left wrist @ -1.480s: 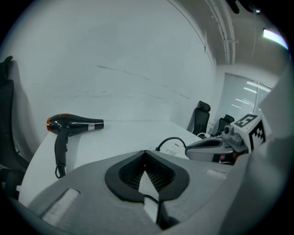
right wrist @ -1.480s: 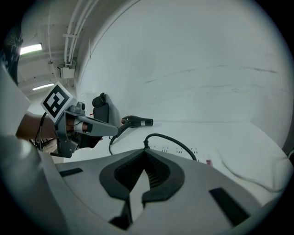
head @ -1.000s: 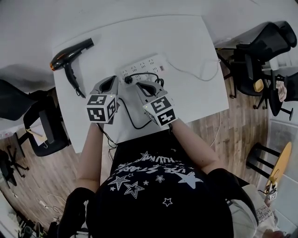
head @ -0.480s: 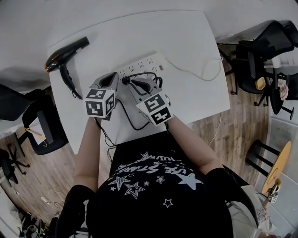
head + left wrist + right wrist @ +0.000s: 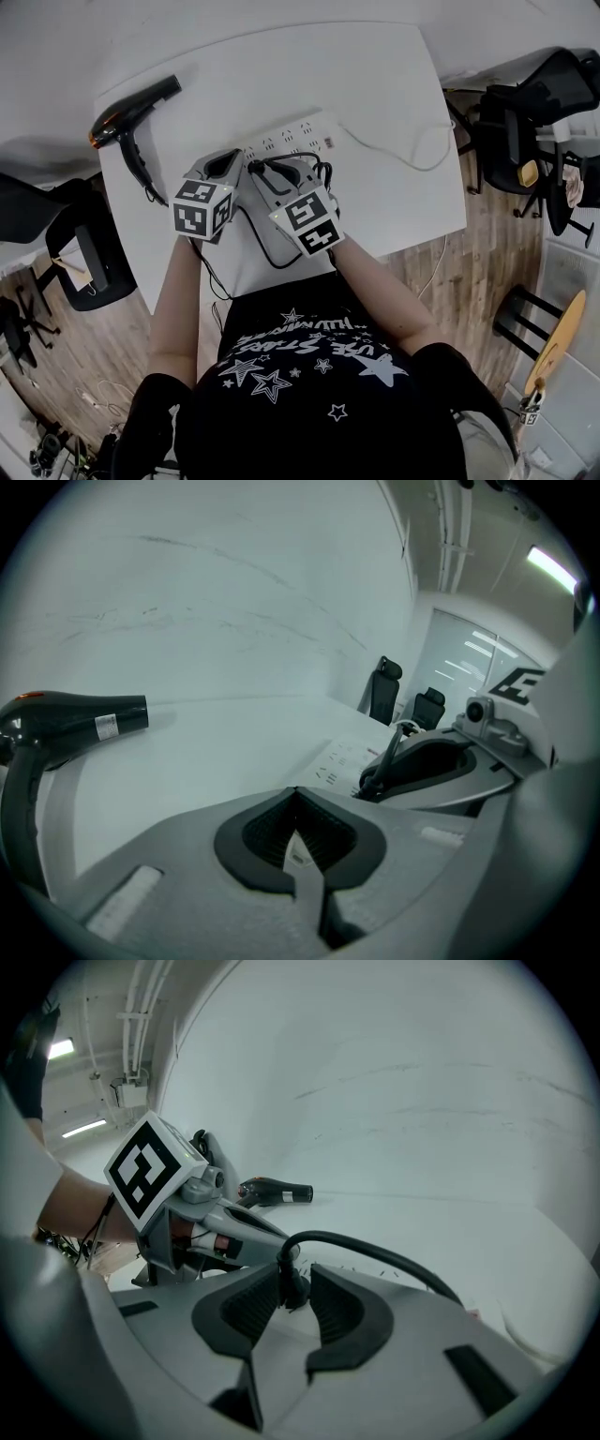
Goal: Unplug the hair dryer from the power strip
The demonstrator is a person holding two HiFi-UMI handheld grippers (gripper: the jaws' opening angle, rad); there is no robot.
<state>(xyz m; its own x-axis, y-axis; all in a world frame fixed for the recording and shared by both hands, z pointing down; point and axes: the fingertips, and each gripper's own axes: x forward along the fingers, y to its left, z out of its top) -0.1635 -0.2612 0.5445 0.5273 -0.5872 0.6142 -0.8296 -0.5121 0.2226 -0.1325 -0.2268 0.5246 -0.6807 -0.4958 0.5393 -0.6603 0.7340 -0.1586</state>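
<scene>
Just spread apart: jaws of right gripper [image 5: 293, 1299], now straddling the black plug [image 5: 289, 1283] without pressing on it. Plug seemingly still seated in power strip [image 5: 292, 129], mid-bench toward the far edge, with cord [image 5: 375, 1252] arching off to the right. Long axis of plug apparently upright, so probably close first, then pull straight up. Left gripper [image 5: 298, 834] closed and empty, just beside on the left. Hair dryer [image 5: 131, 105] at far-left corner of bench [image 5: 375, 75]. Both grippers otherwise placed much as before.
</scene>
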